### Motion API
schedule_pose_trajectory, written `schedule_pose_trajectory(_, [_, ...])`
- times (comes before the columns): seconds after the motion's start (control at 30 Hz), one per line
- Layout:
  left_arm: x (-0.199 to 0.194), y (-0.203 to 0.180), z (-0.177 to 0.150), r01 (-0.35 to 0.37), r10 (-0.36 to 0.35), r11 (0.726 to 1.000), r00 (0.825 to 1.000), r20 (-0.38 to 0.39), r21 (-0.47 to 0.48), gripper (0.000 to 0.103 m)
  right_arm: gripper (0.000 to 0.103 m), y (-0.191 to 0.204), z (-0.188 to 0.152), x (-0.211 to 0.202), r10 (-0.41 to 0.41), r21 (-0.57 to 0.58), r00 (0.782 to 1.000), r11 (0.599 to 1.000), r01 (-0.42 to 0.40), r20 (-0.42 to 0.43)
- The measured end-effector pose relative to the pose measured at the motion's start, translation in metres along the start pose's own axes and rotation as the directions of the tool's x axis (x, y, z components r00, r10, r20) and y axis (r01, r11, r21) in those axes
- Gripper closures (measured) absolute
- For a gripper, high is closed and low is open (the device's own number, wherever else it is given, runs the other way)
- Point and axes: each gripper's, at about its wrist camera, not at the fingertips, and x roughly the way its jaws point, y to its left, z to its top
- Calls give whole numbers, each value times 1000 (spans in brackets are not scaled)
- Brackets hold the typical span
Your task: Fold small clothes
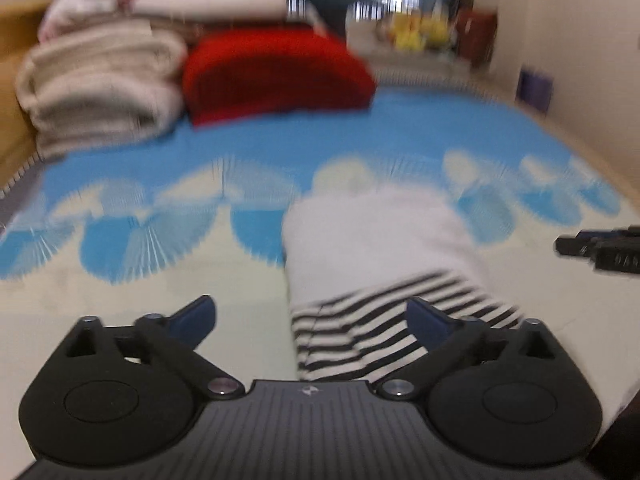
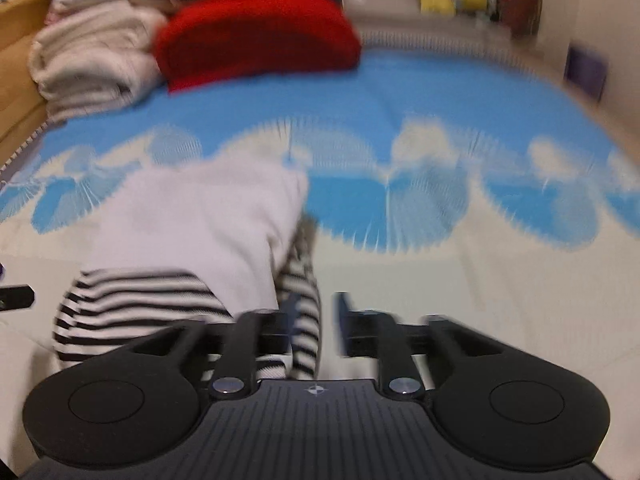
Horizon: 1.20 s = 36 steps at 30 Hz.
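Note:
A small white garment with black-and-white striped parts (image 1: pixel 380 248) lies on the blue and cream patterned mat (image 1: pixel 160 288). My left gripper (image 1: pixel 310 320) is open, its blue-padded fingers spread wide over the garment's striped near edge. In the right wrist view the garment (image 2: pixel 192 224) lies left of centre. My right gripper (image 2: pixel 316 320) is partly open, with a striped sleeve (image 2: pixel 304 300) between its fingers; the view is blurred. The right gripper also shows at the left wrist view's right edge (image 1: pixel 600 246).
A red cushion (image 1: pixel 276 72) and a stack of folded beige blankets (image 1: pixel 100 84) sit at the mat's far left. A wall (image 1: pixel 568 40) runs along the right side. A wooden surface (image 1: pixel 12 80) borders the left.

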Motion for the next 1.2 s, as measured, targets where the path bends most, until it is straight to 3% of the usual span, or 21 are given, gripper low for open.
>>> schedule_pose_trajectory(0.1, [-44,-13,-10,45,-42,997,998,45,-60,1,54,14,-7,-52,50,-16,995,999,-49,88])
schedule_pose_trajectory(0.2, [-78,-29,-27,53,-48,994,997,60,-92,1,43,23,-28,-96,62,-13,988,998,-61,139])
schedule_pose_trajectory(0.33, [-94,-50,-57,52,-55,981,998,-9,-186,1,40,27,-64,-124,50,13,991,999,-52,125])
schedule_pose_trajectory(0.4, [-86,-62,-79,13,-26,977,998,-58,-211,1,40,29,-86,-126,34,35,994,999,-37,107])
schedule_pose_trajectory(0.47, [-78,-74,-101,-59,46,983,996,-80,-175,1,40,30,-99,-115,20,69,999,997,-23,38])
schedule_pose_trajectory(0.53, [-64,-77,-109,-123,92,974,982,-164,-188,1,40,34,-103,-116,7,77,1000,997,-9,28])
schedule_pose_trajectory(0.63, [-64,-77,-105,-62,36,978,990,-134,-200,1,40,42,-103,-111,-12,26,998,1000,10,56])
schedule_pose_trajectory(0.73, [-64,-77,-103,-87,70,984,991,-111,-154,1,40,40,-103,-101,-3,46,1000,999,2,30])
schedule_pose_trajectory(0.9, [-57,-71,-98,-89,68,978,991,-114,-187,1,40,50,-107,-96,-3,-4,1000,1000,3,29])
schedule_pose_trajectory(1.2, [-48,-71,-95,-87,70,980,993,-99,-180,1,28,61,-105,-92,-9,-30,999,1000,10,39])
